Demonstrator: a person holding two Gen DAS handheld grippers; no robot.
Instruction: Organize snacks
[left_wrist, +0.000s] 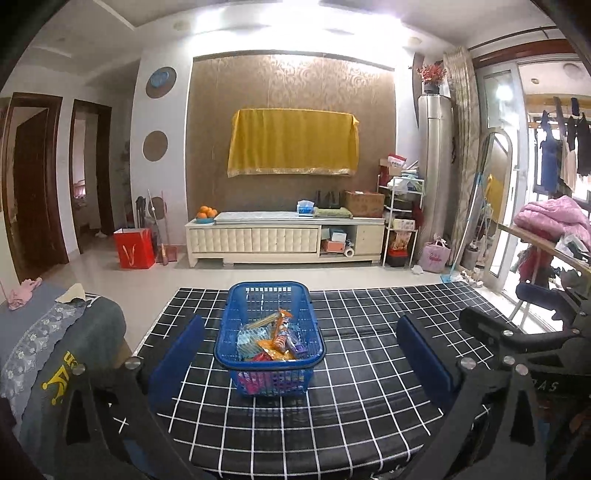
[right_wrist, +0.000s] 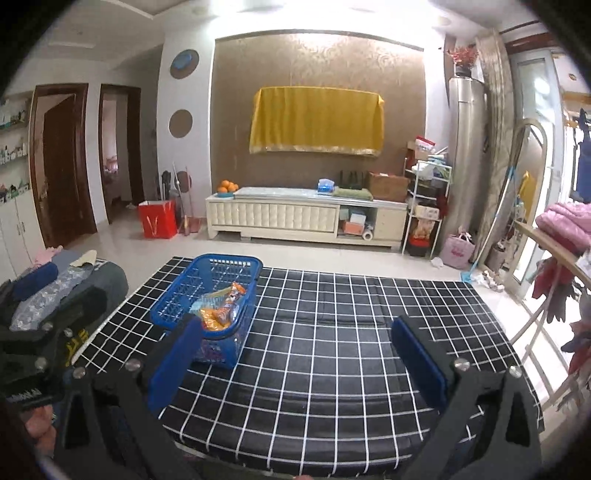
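A blue plastic basket (left_wrist: 236, 321) stands on the black table with a white grid (left_wrist: 369, 332). Several snack packets (left_wrist: 275, 339) lie inside it, orange, blue and purple. My left gripper (left_wrist: 301, 354) is open and empty, its blue pads on either side of the basket and nearer to me. In the right wrist view the basket (right_wrist: 184, 291) is at the left with snack packets (right_wrist: 221, 306) inside. My right gripper (right_wrist: 295, 354) is open and empty over bare table (right_wrist: 332, 332), to the right of the basket. Its left finger (right_wrist: 173, 362) overlaps the basket's near corner.
A grey sofa arm with folded cloth (left_wrist: 55, 332) is left of the table. A cream TV cabinet (left_wrist: 284, 236) and a red paper bag (left_wrist: 133, 247) stand across the tiled floor. A rack with pink bedding (left_wrist: 554, 221) is at the right. The right gripper's body (left_wrist: 517, 332) shows at the right.
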